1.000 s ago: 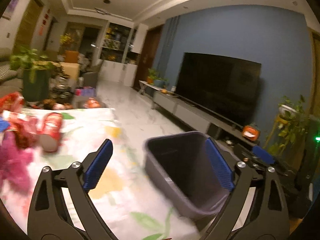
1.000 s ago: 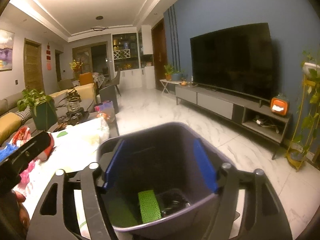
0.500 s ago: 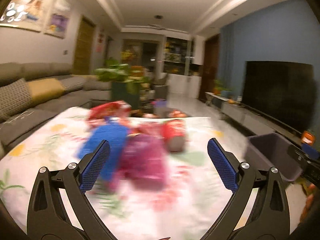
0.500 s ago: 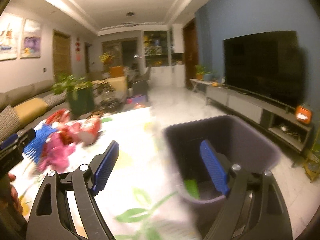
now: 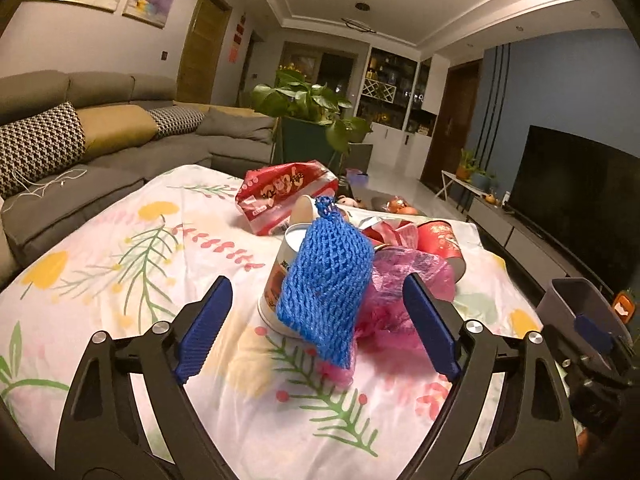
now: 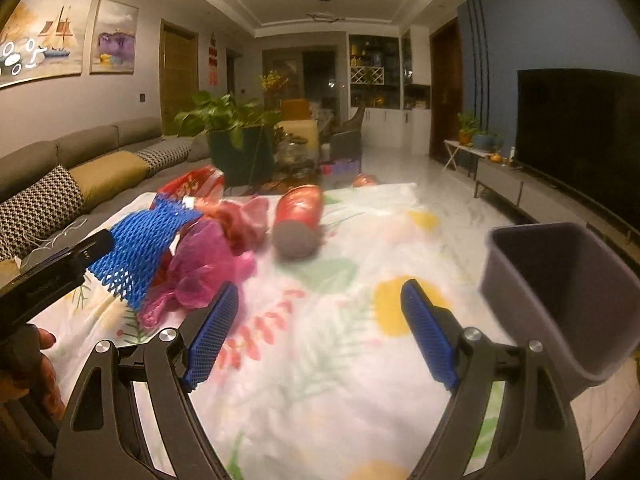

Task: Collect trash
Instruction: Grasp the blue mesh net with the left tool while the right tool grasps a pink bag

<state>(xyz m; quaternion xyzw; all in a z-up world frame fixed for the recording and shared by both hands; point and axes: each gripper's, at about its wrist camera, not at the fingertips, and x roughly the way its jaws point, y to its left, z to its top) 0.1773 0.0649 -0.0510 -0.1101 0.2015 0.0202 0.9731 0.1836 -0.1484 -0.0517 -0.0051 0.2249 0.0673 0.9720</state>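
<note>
A heap of trash lies on the flowered tablecloth (image 5: 132, 248). In it are a blue foam net (image 5: 326, 280) leaning on a paper cup (image 5: 280, 276), a pink plastic bag (image 5: 404, 284), a red snack bag (image 5: 284, 196) and a red cup (image 5: 440, 240) on its side. My left gripper (image 5: 317, 280) faces the net. Its jaws are closing with the net and cup between them, and the pads touch nothing. My right gripper (image 6: 319, 286) stands open over bare cloth, with the pile (image 6: 140, 248) on its left and the grey bin (image 6: 560, 280) on its right.
A grey sofa (image 5: 120, 136) with cushions runs along the left. A potted plant (image 5: 312, 120) stands behind the table. The TV and its low cabinet (image 6: 560, 188) line the right wall across a marble floor. A hand (image 6: 28, 364) holds the left gripper's body.
Both views have swung left, from the bin to the trash pile. The left gripper has come up to the blue net and its jaws have narrowed a little. The right gripper's jaws have left the bin's mouth.
</note>
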